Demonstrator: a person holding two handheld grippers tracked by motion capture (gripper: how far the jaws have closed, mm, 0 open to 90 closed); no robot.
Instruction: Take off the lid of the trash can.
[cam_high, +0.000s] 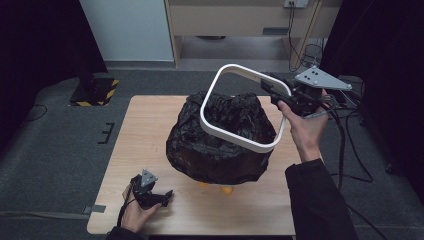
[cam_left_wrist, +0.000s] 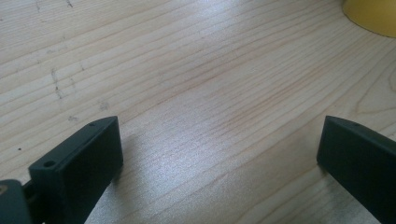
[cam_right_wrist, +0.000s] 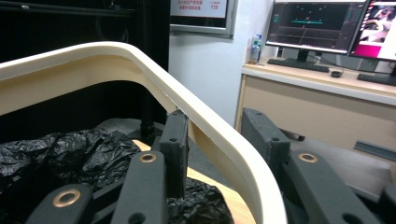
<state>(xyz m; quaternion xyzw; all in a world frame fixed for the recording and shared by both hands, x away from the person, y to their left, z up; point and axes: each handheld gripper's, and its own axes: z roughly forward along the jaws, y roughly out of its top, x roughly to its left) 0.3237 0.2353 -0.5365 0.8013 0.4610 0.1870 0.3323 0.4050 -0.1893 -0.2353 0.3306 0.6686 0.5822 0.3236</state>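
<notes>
Above the bag (cam_high: 220, 145), the right gripper (cam_high: 276, 94) is clamping the white ring (cam_high: 239, 140).
Stiff, light plastic; its corner is gripping well. The left gripper (cam_high: 159, 196) is resting open, empty.

- This looks like a lab or test room in an office.
- Computer screens (cam_right_wrist: 317, 23) glow on a long desk (cam_right_wrist: 322, 81) at the upper right of the right gripper view, with a keyboard (cam_right_wrist: 299, 64) below them.
- Black curtains (cam_high: 30, 45) hang at both sides of the high view.
- Cables (cam_high: 350, 145) lie on the grey carpet floor (cam_high: 50, 150).
- Yellow and black warning tape (cam_high: 95, 92) marks a stand at the upper left.
- A plain wooden table (cam_high: 145, 130) stands in the middle.
</notes>
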